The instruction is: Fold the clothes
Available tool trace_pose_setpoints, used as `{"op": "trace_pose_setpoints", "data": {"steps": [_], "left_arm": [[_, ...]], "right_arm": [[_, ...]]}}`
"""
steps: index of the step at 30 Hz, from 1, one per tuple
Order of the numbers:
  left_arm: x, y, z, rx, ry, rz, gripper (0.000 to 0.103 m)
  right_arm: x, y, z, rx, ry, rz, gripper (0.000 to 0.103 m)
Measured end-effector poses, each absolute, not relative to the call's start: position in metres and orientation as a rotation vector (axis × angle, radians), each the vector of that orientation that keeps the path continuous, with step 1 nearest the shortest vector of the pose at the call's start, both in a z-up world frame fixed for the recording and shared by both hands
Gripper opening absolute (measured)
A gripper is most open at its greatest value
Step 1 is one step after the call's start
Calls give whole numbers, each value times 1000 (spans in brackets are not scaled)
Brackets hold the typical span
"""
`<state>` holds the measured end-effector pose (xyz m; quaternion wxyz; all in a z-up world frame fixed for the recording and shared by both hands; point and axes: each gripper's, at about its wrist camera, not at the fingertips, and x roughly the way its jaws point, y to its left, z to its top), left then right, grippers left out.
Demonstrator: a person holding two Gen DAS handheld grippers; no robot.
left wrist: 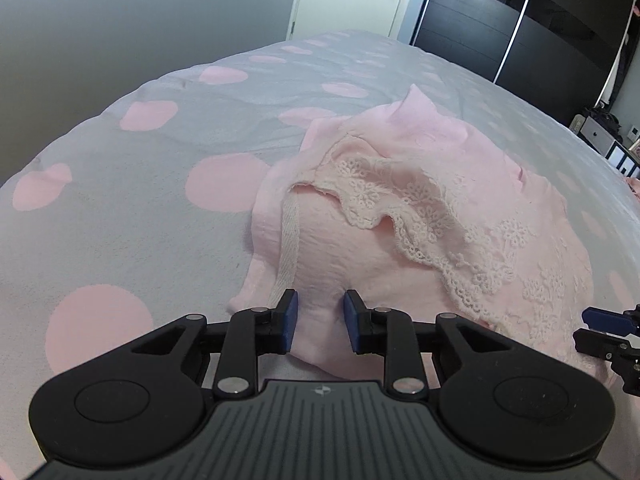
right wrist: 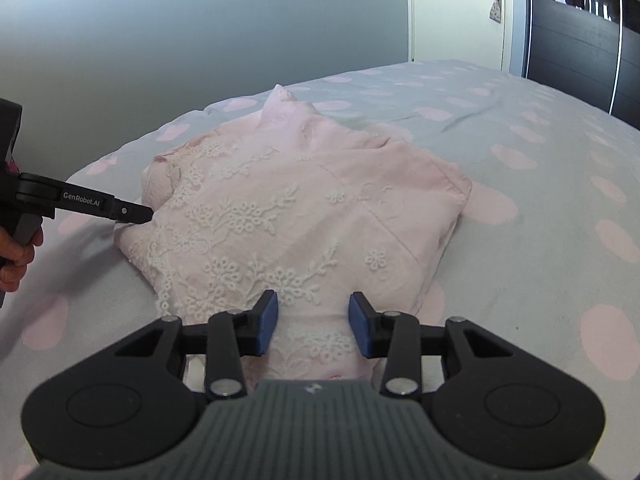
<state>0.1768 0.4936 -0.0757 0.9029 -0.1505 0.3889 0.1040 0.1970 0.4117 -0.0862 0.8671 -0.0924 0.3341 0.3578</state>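
Note:
A pale pink garment [left wrist: 420, 200] with white lace trim lies bunched on the bed; it also shows in the right wrist view [right wrist: 304, 216]. My left gripper [left wrist: 320, 326] is open, its blue pads on either side of the garment's near edge, beside a white strap [left wrist: 289, 240]. It also shows from the side in the right wrist view [right wrist: 136, 215], its tip at the garment's left edge. My right gripper [right wrist: 313, 326] is open, with the garment's lace hem between its pads. Its fingers [left wrist: 600, 330] show at the right edge of the left wrist view.
The bed has a grey cover with pink dots [left wrist: 120, 220] [right wrist: 540, 240]. A grey wall stands behind it. A white door [right wrist: 456, 12] and a dark wardrobe [left wrist: 520, 20] stand at the far side. Shelves [left wrist: 612, 140] stand at the right.

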Motion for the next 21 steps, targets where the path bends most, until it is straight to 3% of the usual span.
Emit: {"op": "trace_pose_setpoints", "data": {"steps": [13,16,21], "left_arm": [[116,380,36,-178,808,27,30],[105,340,73,-157,796,-52,43],[83,263,116,-49,762,-180,48]], "right_arm": [[131,344,-14,-193,745,706,45],[103,313,6,-203,759,672,50],[48,251,42,-189,741,611,68]]}}
